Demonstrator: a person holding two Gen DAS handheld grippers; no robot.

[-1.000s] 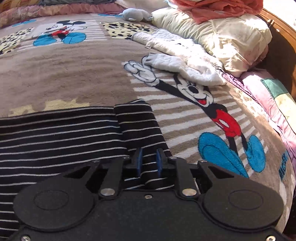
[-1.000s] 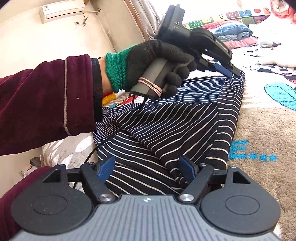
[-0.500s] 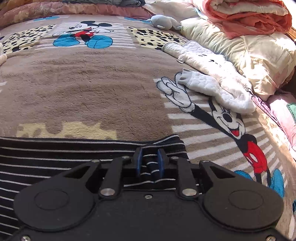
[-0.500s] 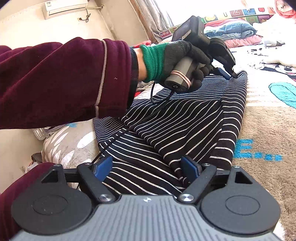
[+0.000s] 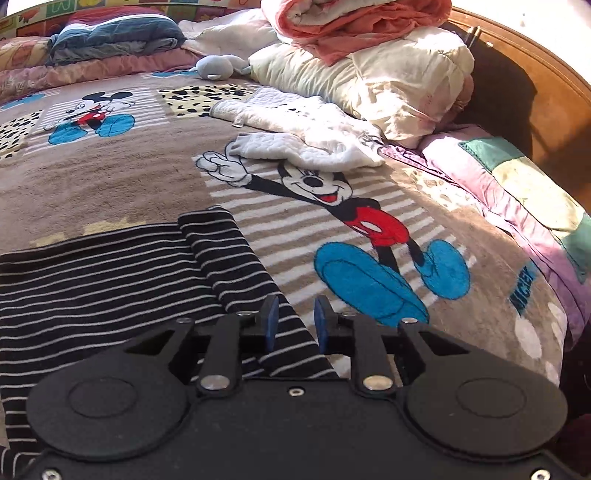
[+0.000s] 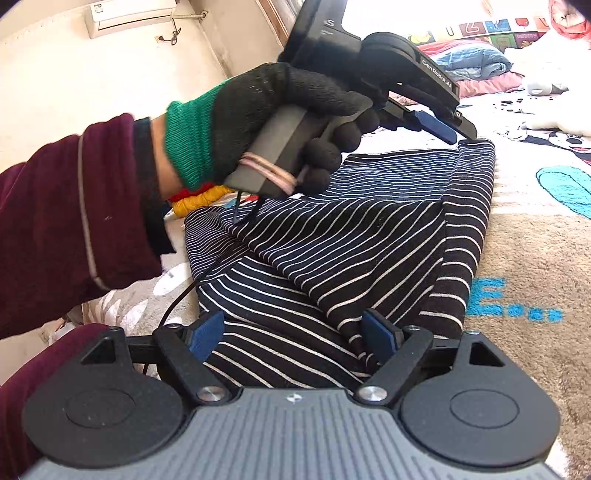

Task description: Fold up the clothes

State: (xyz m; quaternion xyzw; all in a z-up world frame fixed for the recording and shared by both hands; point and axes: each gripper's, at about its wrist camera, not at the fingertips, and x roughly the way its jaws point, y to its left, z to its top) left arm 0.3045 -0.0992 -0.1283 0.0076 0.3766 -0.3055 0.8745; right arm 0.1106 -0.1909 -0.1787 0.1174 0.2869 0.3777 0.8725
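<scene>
A bed under a brown cartoon-mouse blanket (image 5: 110, 177) fills both views, with pillows (image 5: 388, 85) and a pink quilt (image 5: 351, 26) piled at the wooden headboard and a white garment (image 5: 306, 136) lying loose further up.

The striped top (image 6: 351, 240) lies on the blanket near the person, partly folded: one side is turned in as a long narrow strip along the right edge, and a diagonal flap lies across the middle.

The left tongs (image 5: 293, 325) are a little apart, with the end of the folded strip lying between the blue pads; the gap looks too wide for a real grip, so I judge them loose on the cloth, not pinching it. In the right wrist view they sit, held by a gloved hand (image 6: 280, 122), at the strip's far corner. The right tongs (image 6: 291, 334) stand wide apart, low over the near hem, holding nothing.

The step in hand looks like laying the side fold flat. Next would call for a fresh pinch at each end of one edge, lifting evenly so the thin, slack knit does not drag the strip out of line.
</scene>
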